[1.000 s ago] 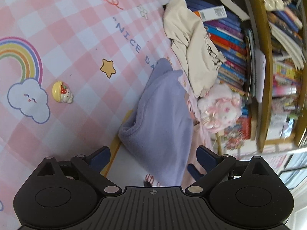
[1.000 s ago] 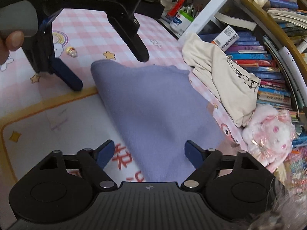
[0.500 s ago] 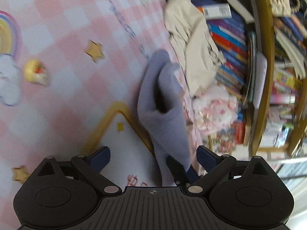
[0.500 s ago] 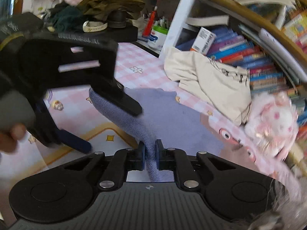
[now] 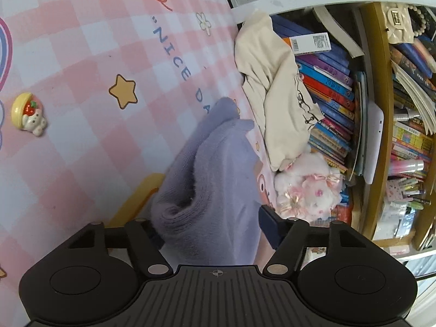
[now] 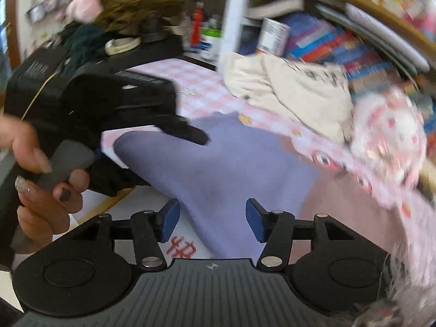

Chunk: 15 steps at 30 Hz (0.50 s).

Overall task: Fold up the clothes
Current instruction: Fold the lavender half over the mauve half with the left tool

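1. Purple cloth (image 5: 218, 179) lies bunched on pink checked table (image 5: 81, 54).
2. L gripper (image 5: 209, 229): fingers closing, cloth's folded end btwn them.
3. R gripper (image 6: 212, 218): fingers opening, cloth btwn, not pinched.

Right gripper (image 6: 212, 219) hovers over the lavender fleece garment (image 6: 218, 163), blue pads spreading, fabric below but not pinched. A hand (image 6: 43, 179) grips the left gripper (image 6: 174, 133), reaching onto the garment's far edge. Cream shirt (image 6: 288, 90) heaped beyond.
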Motion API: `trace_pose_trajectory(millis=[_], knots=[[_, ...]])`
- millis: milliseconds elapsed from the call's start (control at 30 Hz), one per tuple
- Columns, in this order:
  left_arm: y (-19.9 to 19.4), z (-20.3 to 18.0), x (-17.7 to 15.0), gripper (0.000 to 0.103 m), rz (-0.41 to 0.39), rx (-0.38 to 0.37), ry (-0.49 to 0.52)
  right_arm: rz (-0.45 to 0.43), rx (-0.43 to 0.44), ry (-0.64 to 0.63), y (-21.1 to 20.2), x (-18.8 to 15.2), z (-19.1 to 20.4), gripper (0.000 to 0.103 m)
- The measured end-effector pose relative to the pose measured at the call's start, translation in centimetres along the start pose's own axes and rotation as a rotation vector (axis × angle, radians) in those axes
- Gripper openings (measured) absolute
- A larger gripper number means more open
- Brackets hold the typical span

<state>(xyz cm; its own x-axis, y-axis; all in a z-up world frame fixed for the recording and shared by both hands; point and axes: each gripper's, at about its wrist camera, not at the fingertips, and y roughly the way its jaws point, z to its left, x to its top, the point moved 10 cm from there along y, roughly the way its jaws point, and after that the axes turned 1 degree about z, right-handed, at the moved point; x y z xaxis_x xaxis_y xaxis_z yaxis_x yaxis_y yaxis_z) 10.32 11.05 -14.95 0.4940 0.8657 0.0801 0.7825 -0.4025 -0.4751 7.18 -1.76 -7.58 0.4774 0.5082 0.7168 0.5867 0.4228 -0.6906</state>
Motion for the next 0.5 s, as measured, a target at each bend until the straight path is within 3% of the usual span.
trace_pose_trajectory(millis=[33,267,500], knots=[[0.0,0.0,0.0,0.062,-0.003,0.001,0.002,0.005,-0.007,0.044,-0.4,-0.4,-0.7,0.062],[-0.4,0.9,0.1,0.045,-0.005,-0.001,0.0,0.054,-0.098,0.289,-3.3,-4.6,-5.9,0.064],[-0.6,1.1,0.0,0.045,-0.016,0.003,0.015,0.087,-0.169,0.471,-6.0,-8.3,-10.8,0.068]])
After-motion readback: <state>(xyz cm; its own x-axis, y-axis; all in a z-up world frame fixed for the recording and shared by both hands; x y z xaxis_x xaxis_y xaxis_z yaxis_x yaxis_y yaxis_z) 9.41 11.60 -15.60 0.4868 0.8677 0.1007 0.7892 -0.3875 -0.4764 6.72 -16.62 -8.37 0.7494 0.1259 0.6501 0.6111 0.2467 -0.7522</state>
